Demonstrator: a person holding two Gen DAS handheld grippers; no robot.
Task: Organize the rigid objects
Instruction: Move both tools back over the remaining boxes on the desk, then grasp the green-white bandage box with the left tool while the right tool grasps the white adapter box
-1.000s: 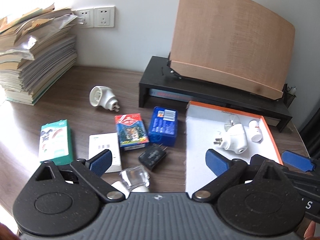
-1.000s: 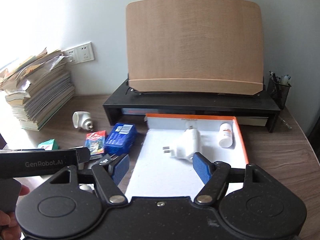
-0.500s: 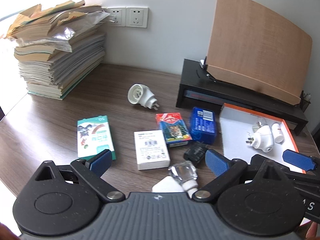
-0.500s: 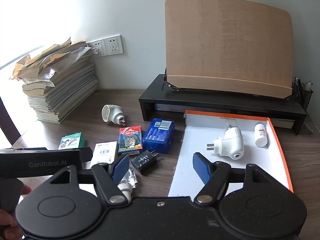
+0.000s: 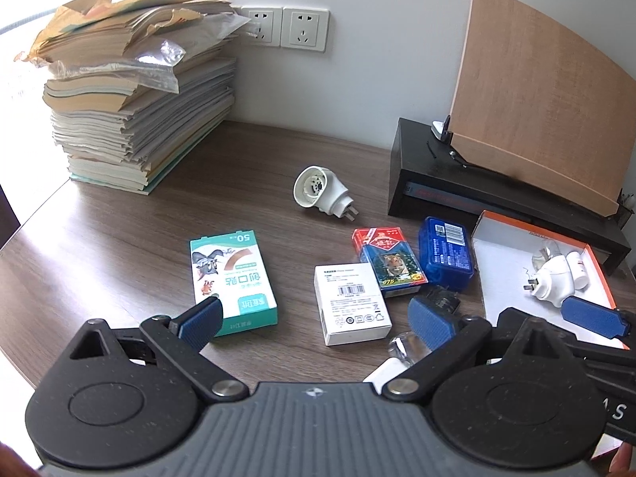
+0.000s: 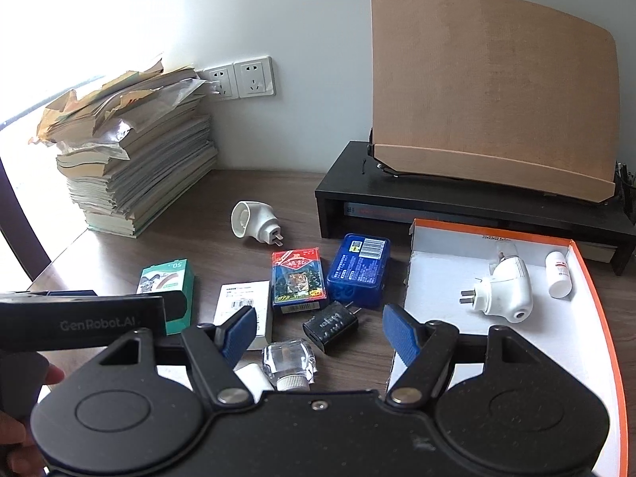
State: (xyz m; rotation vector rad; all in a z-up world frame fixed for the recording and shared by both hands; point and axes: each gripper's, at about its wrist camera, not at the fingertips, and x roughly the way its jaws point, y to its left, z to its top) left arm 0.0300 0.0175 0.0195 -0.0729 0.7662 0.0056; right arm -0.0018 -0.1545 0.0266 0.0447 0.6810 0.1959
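Note:
Loose items lie on the brown desk: a green bandage box, a white box, a red card pack, a blue case, a black charger, a clear small bottle and a white plug adapter. An orange-rimmed white tray at the right holds another white adapter and a small white bottle. My left gripper is open and empty, above the boxes. My right gripper is open and empty, above the charger and clear bottle.
A tall stack of papers stands at the back left. A black riser carrying a wooden board stands at the back right. Wall sockets are behind. The desk's left edge lies near the stack.
Both grippers have swung left, away from the tray and toward the loose items. The view now takes in the paper stack. Both stay open.

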